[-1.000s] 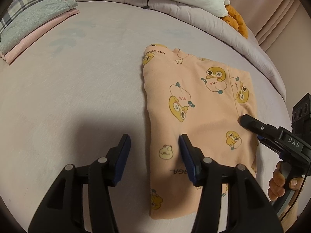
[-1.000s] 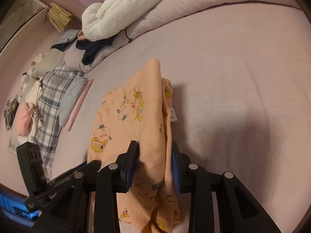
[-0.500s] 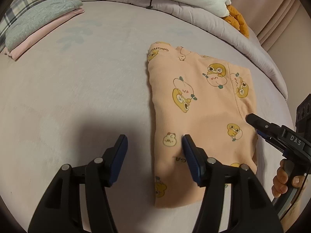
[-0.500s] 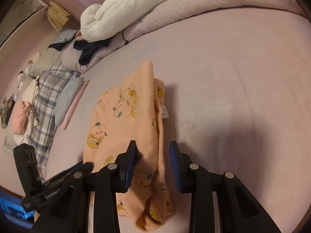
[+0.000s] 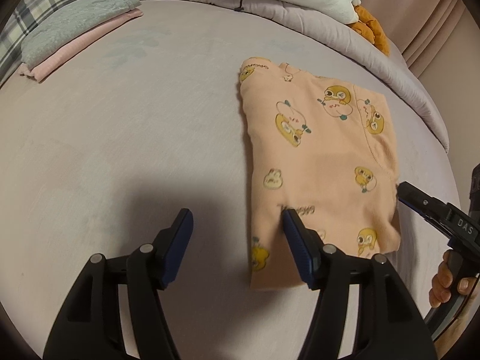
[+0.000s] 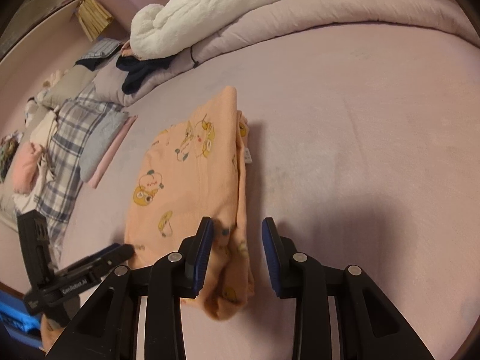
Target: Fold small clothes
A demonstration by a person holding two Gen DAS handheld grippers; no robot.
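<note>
A folded peach garment with yellow cartoon prints [image 5: 324,162] lies flat on the lilac bed; it also shows in the right wrist view [image 6: 195,186]. My left gripper [image 5: 237,234] is open and empty, its right finger over the garment's near left edge. My right gripper [image 6: 237,240] is open, its jaws astride the garment's thick folded right edge without pinching it. The right gripper shows at the garment's right side in the left wrist view [image 5: 435,213]. The left gripper shows at the garment's near left corner in the right wrist view [image 6: 90,267].
A folded stack of grey and pink clothes [image 5: 75,36] lies at the far left beside plaid fabric [image 6: 75,138]. A rolled lilac duvet [image 5: 300,12] with a white fleece [image 6: 210,9], dark garment [image 6: 141,72] and orange plush [image 5: 372,27] lines the far side.
My right gripper opened and let go of the garment's folded edge, which dropped flat onto the bed. Both grippers drew back slightly toward the near side.
</note>
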